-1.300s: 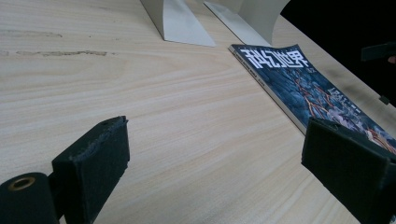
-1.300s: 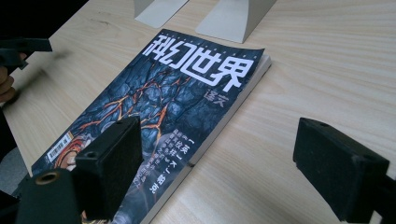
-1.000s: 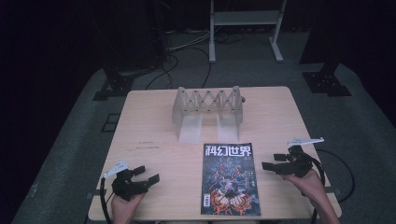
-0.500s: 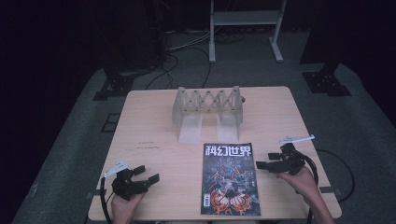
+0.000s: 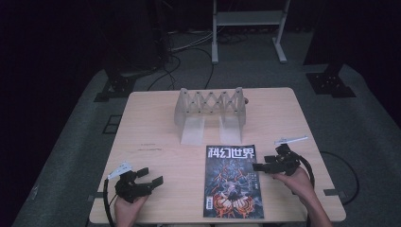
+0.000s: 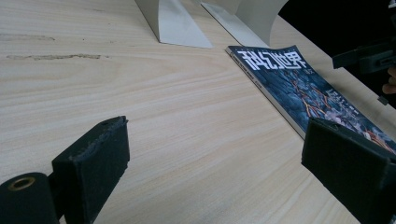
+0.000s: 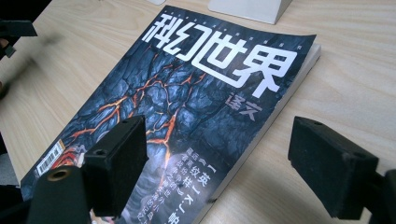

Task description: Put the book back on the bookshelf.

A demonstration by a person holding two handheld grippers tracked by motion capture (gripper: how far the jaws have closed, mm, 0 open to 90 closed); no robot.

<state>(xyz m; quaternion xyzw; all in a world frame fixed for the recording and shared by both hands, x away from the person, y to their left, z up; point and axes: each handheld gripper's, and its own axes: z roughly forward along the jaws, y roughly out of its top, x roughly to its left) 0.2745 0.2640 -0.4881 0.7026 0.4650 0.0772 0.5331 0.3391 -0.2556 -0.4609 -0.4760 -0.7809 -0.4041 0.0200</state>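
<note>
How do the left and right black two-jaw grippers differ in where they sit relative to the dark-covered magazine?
The right gripper reaches the dark-covered magazine, its jaws straddling the right edge; the left gripper rests apart on bare wooden table. The right's jaws have just been closing slightly. Both stand open, gripping nothing.

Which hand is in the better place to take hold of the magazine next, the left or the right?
The right, most likely. The right gripper has its open jaws at the magazine's right edge, which lies between them in the right gripper view. The left gripper rests apart, with bare table between.
</note>
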